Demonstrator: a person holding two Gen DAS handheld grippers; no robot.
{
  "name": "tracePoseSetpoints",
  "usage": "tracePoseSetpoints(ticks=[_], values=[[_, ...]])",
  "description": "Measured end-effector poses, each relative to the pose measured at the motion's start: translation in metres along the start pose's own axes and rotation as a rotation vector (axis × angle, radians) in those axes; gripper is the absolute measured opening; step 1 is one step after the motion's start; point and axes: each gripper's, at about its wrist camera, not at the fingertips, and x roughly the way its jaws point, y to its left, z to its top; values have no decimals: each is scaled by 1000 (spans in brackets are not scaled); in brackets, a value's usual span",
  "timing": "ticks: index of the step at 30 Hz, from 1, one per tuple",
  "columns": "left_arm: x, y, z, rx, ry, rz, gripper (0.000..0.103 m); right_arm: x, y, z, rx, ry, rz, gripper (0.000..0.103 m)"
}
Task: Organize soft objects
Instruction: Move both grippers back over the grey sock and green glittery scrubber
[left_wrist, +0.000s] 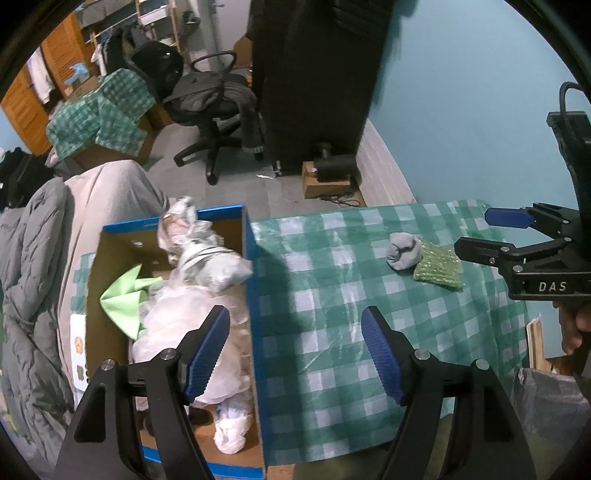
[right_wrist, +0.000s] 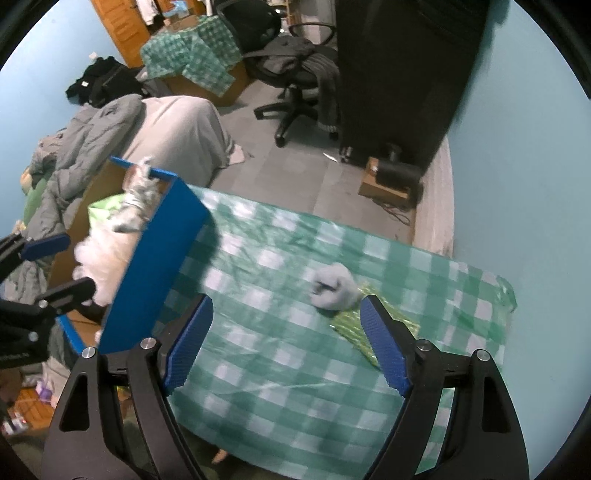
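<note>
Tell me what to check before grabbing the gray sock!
1. Right hand-held gripper open: ok, jaws wide apart and empty.
2. Sock free to grab: ok, it lies on the tablecloth, touching only the green pouch beside it.
3. Gripper lined up on the sock: not ok, the sock sits ahead toward the right finger, not centred.
4. Left hand-held gripper out of the way: ok, open over the box edge.
5. Room in the box: cannot tell, plastic bags fill much of it.
6. Clear view: not ok, the right wrist picture is blurred.
</note>
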Motion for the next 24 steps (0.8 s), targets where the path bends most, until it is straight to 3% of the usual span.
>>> tracePoseSetpoints(ticks=[24], values=[[96, -66, 28, 106, 116, -87, 79, 63, -109, -39, 47, 96, -45, 82]])
